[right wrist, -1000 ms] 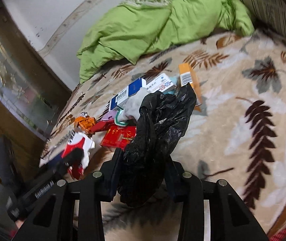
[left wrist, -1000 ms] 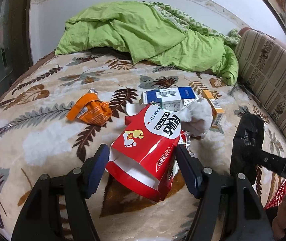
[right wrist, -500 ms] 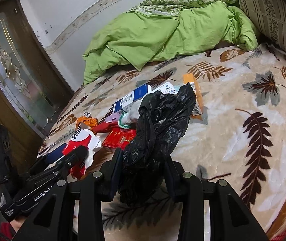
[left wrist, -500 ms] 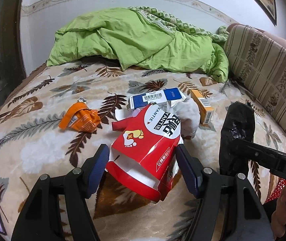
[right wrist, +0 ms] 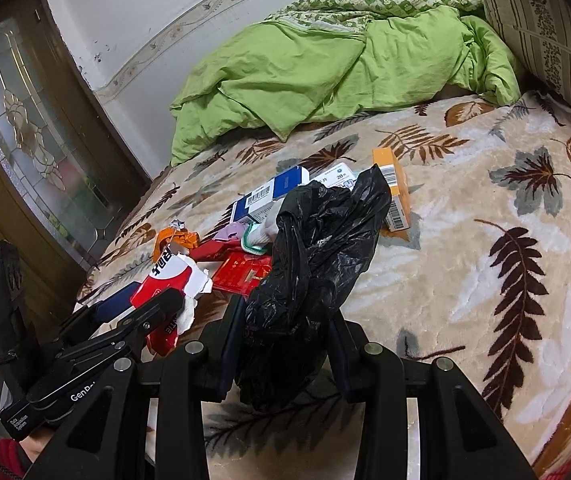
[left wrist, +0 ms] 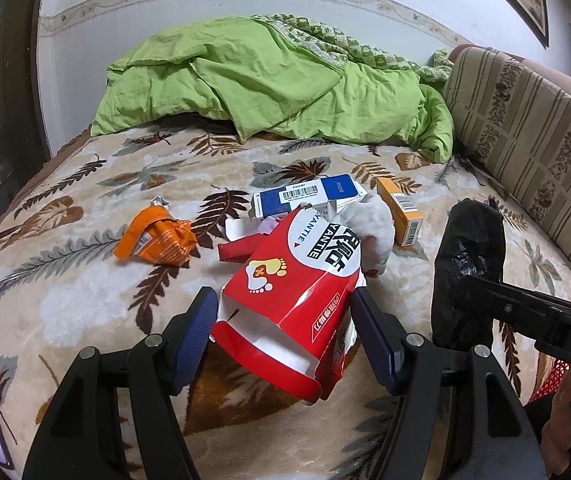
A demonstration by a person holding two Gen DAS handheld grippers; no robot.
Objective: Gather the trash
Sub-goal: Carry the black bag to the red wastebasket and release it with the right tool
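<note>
Orange wrapper (left wrist: 155, 236): crumpled on the bed (left wrist: 85, 280), far left of the pile, not yet collected.
Left hand-held gripper (left wrist: 285, 328): my pads are clamped on the red packet (left wrist: 297, 292), its torn mouth toward me — raised off the blanket, I judge, ready for bagging.
Boxes: the blue-and-white box (left wrist: 309, 198), a white crumpled wad (left wrist: 373, 228) and the orange box (left wrist: 399, 210) lie just beyond, close together.
Right hand-held gripper (right wrist: 281, 344): closed on the bunched black bag (right wrist: 317, 256) — held upright on my right, near the packet, though its mouth looks gathered and needs opening.
</note>
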